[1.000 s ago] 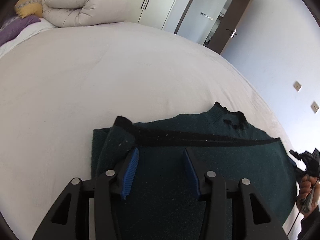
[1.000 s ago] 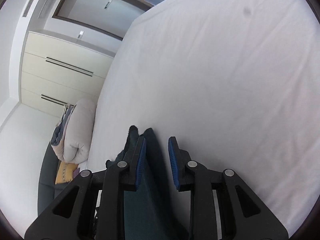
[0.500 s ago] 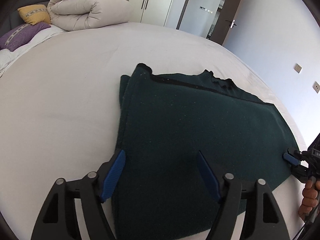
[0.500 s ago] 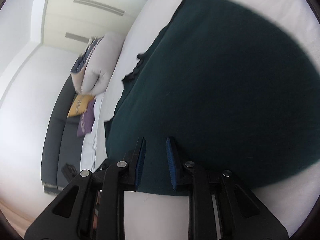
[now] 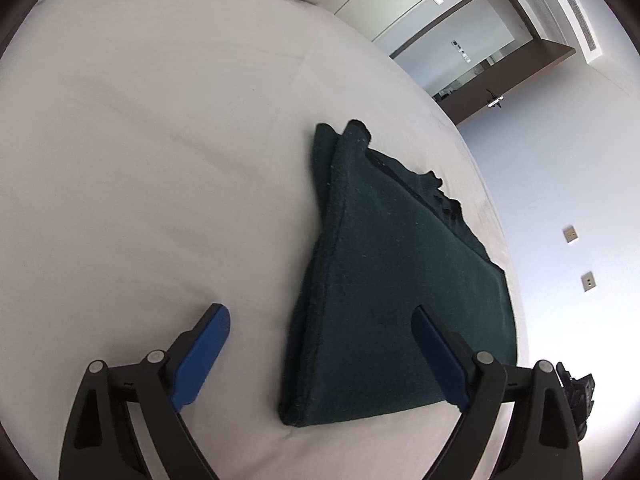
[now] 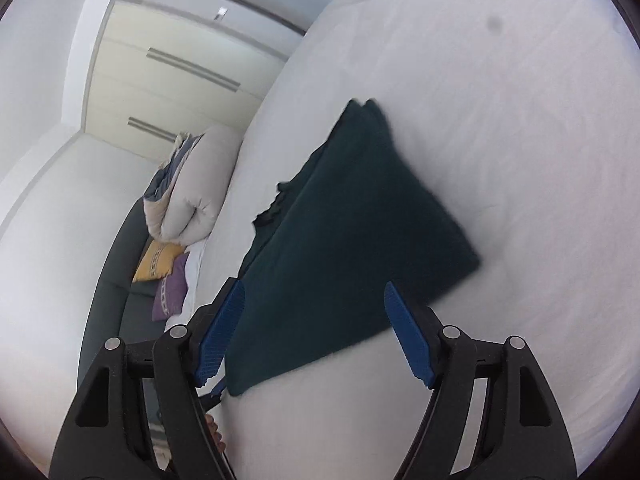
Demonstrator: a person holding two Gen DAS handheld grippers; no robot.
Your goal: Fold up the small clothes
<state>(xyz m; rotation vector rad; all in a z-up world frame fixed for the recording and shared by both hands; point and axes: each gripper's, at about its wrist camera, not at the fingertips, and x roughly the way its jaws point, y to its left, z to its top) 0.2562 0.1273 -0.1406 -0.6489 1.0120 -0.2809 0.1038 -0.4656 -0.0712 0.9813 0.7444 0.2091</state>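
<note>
Garment: dark green sweater (image 5: 400,280), folded, lying flat on the white bed (image 5: 160,160); collar and a black trim band at the far end, doubled edge along its left side.
Left claw (image 5: 320,354): jaws wide, empty, hovering above the near-left corner of the sweater; left pad over bare sheet, right pad over the knit.
Right claw (image 6: 314,334): jaws wide, empty, over the near edge of the sweater (image 6: 340,248); no cloth between the pads.
Change, left: a second ago the jaws stood narrower, low over the sweater; half a second ago they had spread; now fully spread and drawn back toward the corner.
Change, right: at both earlier moments the pads were nearly closed, apparently pinching the sweater's edge; now they are spread and free of it.
Change, garment: it looks narrower and thicker than half a second ago, with a stacked side edge.
Reading: a fold was probably just laid and released; either one more fold or a smoothing pass remains.
Hidden: sleeves not visible, presumably tucked inside.
Blur: right view smears the sweater's right edge, so neatness there cannot be judged.
Cut off: far right of the left view shows only part of the other tool.
Background: rolled duvet (image 6: 192,184) and cushions, well apart from the work.
</note>
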